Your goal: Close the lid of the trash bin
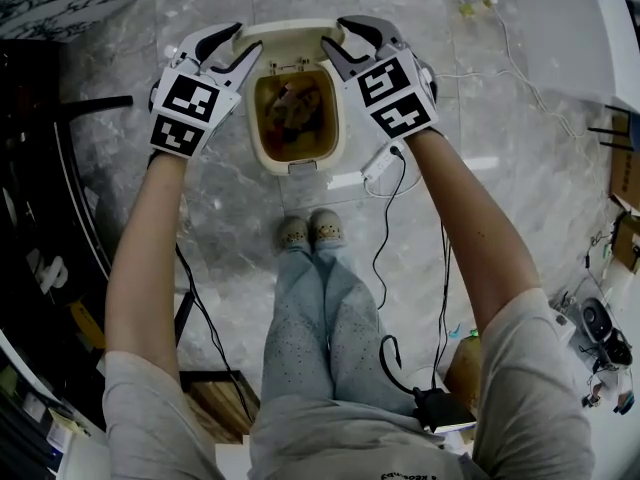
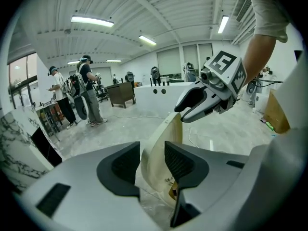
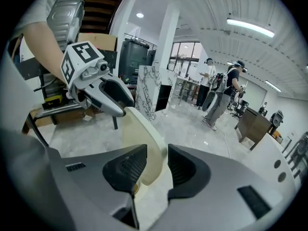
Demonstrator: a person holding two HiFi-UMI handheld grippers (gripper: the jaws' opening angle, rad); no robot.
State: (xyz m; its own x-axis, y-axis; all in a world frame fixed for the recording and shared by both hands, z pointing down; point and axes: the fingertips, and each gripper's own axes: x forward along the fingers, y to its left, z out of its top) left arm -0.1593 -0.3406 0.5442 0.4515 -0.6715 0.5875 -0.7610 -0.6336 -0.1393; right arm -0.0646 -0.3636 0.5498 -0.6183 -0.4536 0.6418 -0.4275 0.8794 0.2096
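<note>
Looking down from the head camera, I see a small cream trash bin (image 1: 262, 150) standing on a pale marble floor, just beyond the person's feet. The bin is open and there is brownish rubbish inside it. Its lid (image 1: 290, 30) is raised upright at the far side of the bin, so the hinge line runs left to right and the opening lies on the near side, toward the feet.

The left claw (image 1: 245, 44) is at the lid's left edge and the right claw (image 1: 336, 36) is at its right edge. They face each other across the lid at about the same height. In the left gripper view the cream panel stands between the two dark pads, with the jaws drawn narrow onto it. The right gripper view shows the same on the other edge, though there may be a sliver of space at one pad.

As I judge it, neither hand is nearer, since both are already on the lid. Closing it depends on one direction: the top edge must swing toward the person and down over the opening, with both claws moving together so the lid does not twist on its hinge.
</note>
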